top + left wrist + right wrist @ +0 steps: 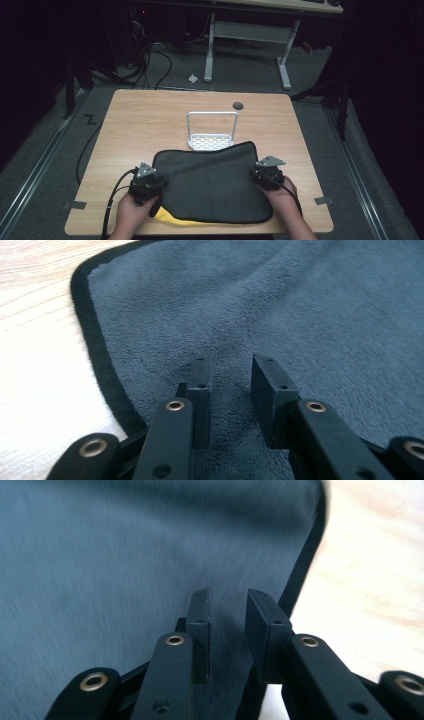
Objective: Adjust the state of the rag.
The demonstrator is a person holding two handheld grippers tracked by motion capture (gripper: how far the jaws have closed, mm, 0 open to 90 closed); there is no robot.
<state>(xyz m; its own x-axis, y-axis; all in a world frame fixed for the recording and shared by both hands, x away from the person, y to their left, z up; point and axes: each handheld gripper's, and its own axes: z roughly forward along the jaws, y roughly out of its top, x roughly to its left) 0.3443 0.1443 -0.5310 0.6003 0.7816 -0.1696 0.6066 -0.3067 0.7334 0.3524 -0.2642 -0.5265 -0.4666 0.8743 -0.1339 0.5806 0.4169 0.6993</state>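
Cloth work, judged well along: the grey cloth (212, 182) lies spread flat on the near half of the table (150, 115), over something yellow (172, 218) that peeks out at its near-left edge. Whether a fold or more smoothing is left, the pictures don't settle.

Left side: your left gripper (148, 184) sits at the cloth's left edge. In the left gripper view its jaws stand a little apart with bare pile between them; the fingers (200, 390) pinch nothing. A faint pucker in the cloth (260, 315) runs ahead of the tips, so that side isn't quite smooth.

Middle: a white wire rack (212, 131) stands just behind the cloth, whose far edge touches or laps its base. Mind it if you push the cloth forward. A dark round grommet (238, 105) lies farther back, well clear.

Right side: your right gripper (267, 176) rests at the cloth's right edge, jaws likewise parted, fingers (200, 630) holding nothing; the cloth (125, 555) under it looks flat, black hem (307, 565) just beside.
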